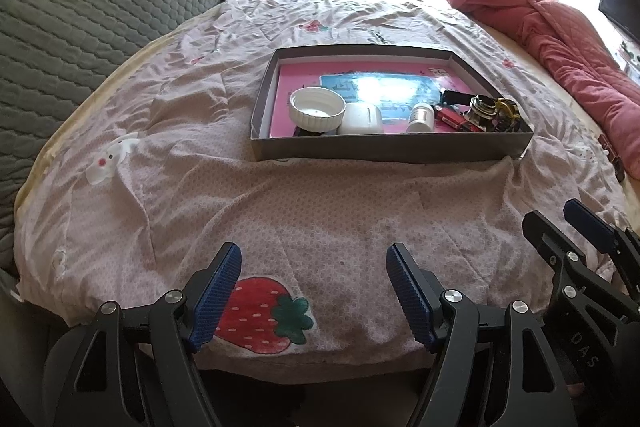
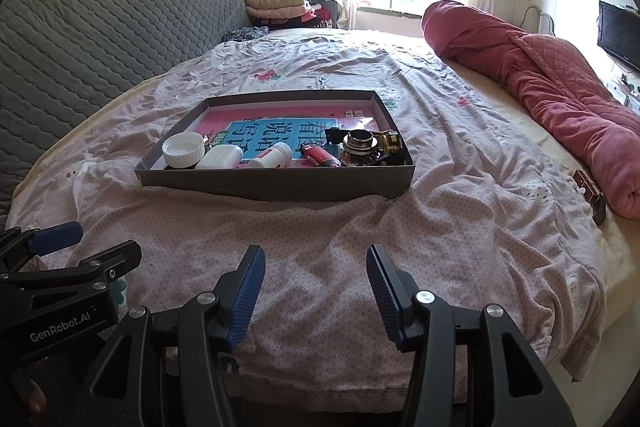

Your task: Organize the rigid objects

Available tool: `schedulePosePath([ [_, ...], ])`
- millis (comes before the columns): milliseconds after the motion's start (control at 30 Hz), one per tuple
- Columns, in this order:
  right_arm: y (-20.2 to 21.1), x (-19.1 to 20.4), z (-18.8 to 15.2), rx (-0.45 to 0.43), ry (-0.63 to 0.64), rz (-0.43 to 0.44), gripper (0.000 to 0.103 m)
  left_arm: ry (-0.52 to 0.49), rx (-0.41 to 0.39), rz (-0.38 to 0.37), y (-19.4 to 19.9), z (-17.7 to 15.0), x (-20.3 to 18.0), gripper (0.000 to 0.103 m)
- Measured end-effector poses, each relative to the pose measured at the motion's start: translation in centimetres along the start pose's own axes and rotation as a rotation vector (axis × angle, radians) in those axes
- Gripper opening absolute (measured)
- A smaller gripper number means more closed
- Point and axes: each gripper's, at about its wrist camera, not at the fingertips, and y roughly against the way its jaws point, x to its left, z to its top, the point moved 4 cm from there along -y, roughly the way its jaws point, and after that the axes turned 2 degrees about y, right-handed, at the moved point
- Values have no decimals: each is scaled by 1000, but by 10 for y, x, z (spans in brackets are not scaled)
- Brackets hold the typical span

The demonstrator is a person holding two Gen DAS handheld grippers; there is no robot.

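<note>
A shallow grey box tray [image 1: 392, 147] [image 2: 276, 183] lies on the bed. In it are a pink and blue book [image 2: 264, 135], a white lid [image 1: 317, 107] [image 2: 183, 149], a white case [image 1: 361, 118] [image 2: 224, 157], a small white bottle [image 1: 421, 117] [image 2: 273, 154], a red lighter [image 1: 452, 119] [image 2: 319, 155] and a dark and gold metal piece [image 1: 490, 109] [image 2: 368, 143]. My left gripper [image 1: 314, 259] is open and empty near the bed's front edge. My right gripper [image 2: 316, 261] is open and empty beside it, and also shows in the left wrist view [image 1: 560, 223].
A grey quilted headboard [image 2: 92, 23] stands at left. A rolled red quilt [image 2: 560, 83] lies along the right side. Folded clothes [image 2: 280, 7] sit at the far end by the window. A small dark object [image 2: 588, 191] lies by the quilt.
</note>
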Motion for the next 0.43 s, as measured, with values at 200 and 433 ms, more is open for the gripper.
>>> schedulePosePath([
  [200, 0, -1, 0, 0, 3, 0, 52, 0, 2, 4, -1, 0, 0, 76],
  [433, -4, -6, -1, 13, -3, 0, 52, 4, -2, -7, -4, 3, -1, 76],
])
